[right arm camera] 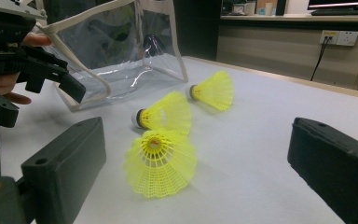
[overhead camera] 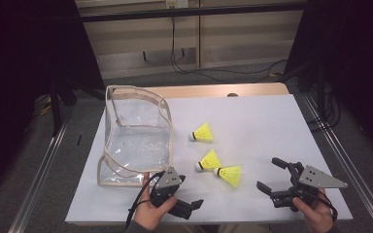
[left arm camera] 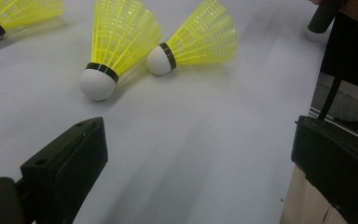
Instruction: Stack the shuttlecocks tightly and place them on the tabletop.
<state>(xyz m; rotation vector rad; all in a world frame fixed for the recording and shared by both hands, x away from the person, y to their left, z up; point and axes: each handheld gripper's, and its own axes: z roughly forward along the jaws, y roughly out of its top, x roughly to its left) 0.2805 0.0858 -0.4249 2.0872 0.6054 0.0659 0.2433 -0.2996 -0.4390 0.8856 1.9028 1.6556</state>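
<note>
Three yellow shuttlecocks with white corks lie on the white table sheet (overhead camera: 262, 121): a far one (overhead camera: 203, 132), a middle one (overhead camera: 209, 160) and a near one (overhead camera: 229, 174). My left gripper (overhead camera: 190, 190) stands open at the front edge, left of them; in its own view (left arm camera: 200, 154) the middle shuttlecock (left arm camera: 116, 42) and the near one (left arm camera: 196, 42) lie ahead of the jaws. My right gripper (overhead camera: 269, 173) is open to their right. Its own view (right arm camera: 196, 154) has the near shuttlecock (right arm camera: 161, 163) between the wide jaws, skirt toward the camera, untouched.
A clear plastic bag (overhead camera: 136, 136) with beige trim stands open on the left of the table, just behind my left gripper; it also appears in the right gripper view (right arm camera: 121, 51). Metal rails run along both table sides. Cables hang at the back wall.
</note>
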